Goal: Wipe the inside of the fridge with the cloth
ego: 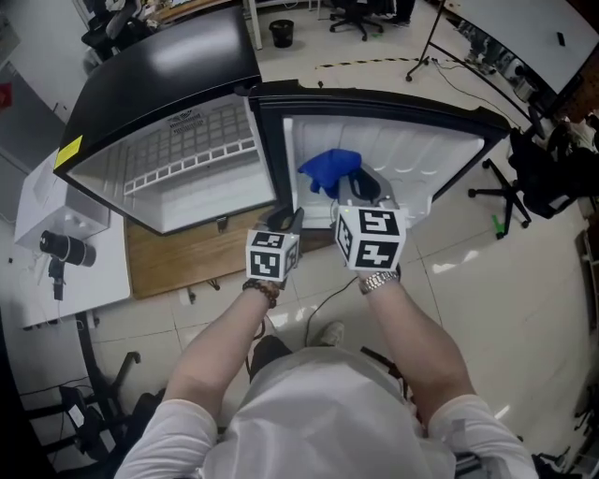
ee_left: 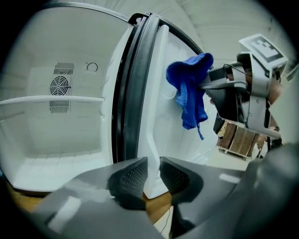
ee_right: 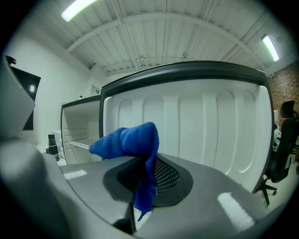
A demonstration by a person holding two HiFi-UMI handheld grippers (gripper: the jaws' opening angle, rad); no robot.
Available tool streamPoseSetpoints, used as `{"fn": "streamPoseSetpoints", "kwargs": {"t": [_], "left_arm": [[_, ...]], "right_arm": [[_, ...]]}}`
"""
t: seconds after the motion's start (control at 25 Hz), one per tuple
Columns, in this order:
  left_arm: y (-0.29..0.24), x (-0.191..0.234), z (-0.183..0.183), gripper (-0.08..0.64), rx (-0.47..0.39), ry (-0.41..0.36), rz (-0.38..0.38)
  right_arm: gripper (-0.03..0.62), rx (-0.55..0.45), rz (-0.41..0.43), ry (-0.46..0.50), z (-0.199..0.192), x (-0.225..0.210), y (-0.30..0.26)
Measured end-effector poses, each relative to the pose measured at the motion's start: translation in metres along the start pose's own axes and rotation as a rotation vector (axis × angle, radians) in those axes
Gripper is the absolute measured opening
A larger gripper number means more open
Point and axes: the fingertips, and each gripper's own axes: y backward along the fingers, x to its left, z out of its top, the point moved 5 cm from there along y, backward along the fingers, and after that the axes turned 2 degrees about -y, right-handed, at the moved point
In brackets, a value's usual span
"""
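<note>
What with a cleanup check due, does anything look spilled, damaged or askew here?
Nothing stands out. The open fridge shows no spill or damage; the right gripper pinches the blue cloth, the left gripper clamps the door edge.

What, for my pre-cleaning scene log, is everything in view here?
fridge: one, black outside, white inside, on the board, door open
fridge door: one, white ribbed liner, swung open to the right
shelf: one, white, inside the fridge
cloth: one, blue, in front of the door liner
wooden board: one, brown, under the fridge
bin: one, black, on the floor beyond the fridge
office chairs: two, black, top edge and right of the door
left gripper: one, grey, fingers closed on the door's edge
right gripper: one, grey, fingers closed on the cloth
</note>
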Motion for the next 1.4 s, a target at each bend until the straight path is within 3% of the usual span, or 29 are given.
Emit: {"fn": "streamPoseSetpoints", "kwargs": {"t": [1.12,1.4], "left_arm": [[0.002,0.0,-0.003,0.074,-0.016,0.021,0.052],[0.003,-0.004,0.001,0.071,-0.011,0.021,0.077]], "right_arm": [[0.034,0.001,-0.328,-0.058,-0.013,-0.171,0.068],[0.034,-0.011,-0.327,-0.052,-0.009,-0.186,0.082]]}}
